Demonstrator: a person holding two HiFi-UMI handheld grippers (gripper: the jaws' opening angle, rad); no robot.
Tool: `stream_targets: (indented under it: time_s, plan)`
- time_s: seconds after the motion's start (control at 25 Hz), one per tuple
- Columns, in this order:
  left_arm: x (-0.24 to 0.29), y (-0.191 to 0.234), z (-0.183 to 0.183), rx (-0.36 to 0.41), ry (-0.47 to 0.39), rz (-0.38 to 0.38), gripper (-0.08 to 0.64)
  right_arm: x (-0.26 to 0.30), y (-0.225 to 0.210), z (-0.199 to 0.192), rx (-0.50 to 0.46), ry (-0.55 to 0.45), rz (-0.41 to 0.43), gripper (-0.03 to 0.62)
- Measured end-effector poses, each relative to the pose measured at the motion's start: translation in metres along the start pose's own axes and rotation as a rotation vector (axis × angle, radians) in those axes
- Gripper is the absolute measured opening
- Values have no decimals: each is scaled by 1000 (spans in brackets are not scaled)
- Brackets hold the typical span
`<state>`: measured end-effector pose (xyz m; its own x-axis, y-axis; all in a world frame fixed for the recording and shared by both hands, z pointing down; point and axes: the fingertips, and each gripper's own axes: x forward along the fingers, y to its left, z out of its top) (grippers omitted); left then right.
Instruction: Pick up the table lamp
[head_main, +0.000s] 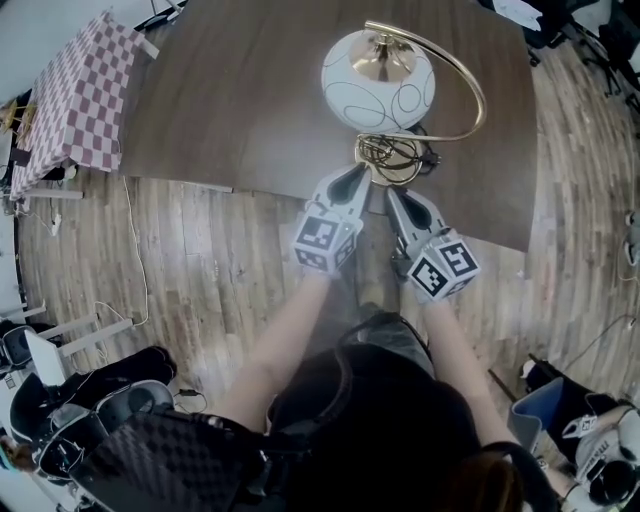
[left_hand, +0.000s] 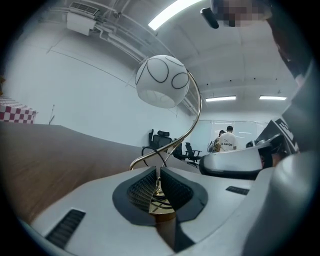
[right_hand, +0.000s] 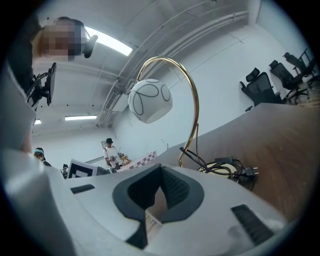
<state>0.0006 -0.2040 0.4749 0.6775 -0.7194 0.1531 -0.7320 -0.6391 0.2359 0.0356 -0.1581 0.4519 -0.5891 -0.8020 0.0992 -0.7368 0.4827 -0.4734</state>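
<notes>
The white-globed, gold-armed table lamp (head_main: 378, 65) stands by the dark wooden tabletop's (head_main: 250, 90) near edge; my left gripper (head_main: 357, 176) has its jaws slightly parted at the base, ready to pinch; my right gripper (head_main: 394, 196) is pressed together, empty.

Open-plan office or lab: swivel chairs (right_hand: 261, 86), ceiling strip lights (left_hand: 175, 10), long wooden table (head_main: 240, 100).

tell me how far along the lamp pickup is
Done: both grippers are at the base of the lamp. In hand: the left gripper has its jaws slightly apart with the gold base in the gap, no clear grip; the right gripper is shut and empty. To do: clamp and lift; the lamp stands on the table.
</notes>
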Motion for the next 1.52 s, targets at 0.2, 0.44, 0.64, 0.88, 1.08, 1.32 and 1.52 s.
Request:
stream_targets:
  time_s: [0.2,0.44,0.64,0.88,1.08,1.32,1.52]
  plan:
    - [15,16,-6,12,22,15,72,4,-9,-4,12,6,-19,3]
    - [29,38,-10,21,39,56,98,16,-17,-5,24,8,-31,3]
    - [43,51,-9,24,47,55,126,17,-21,-9,45,14,-33,3]
    - [56,55,-8,67,60,45,126,12,-26,-18,66,24,-45,3]
    - [64,56,-13,83,71,46,126,9,-29,-25,80,32,-52,3]
    - [69,59,-13,100,73,49,126,6,-34,-26,91,28,-61,3]
    - [73,59,-10,106,70,45,122,5,-34,-27,100,25,-61,3]
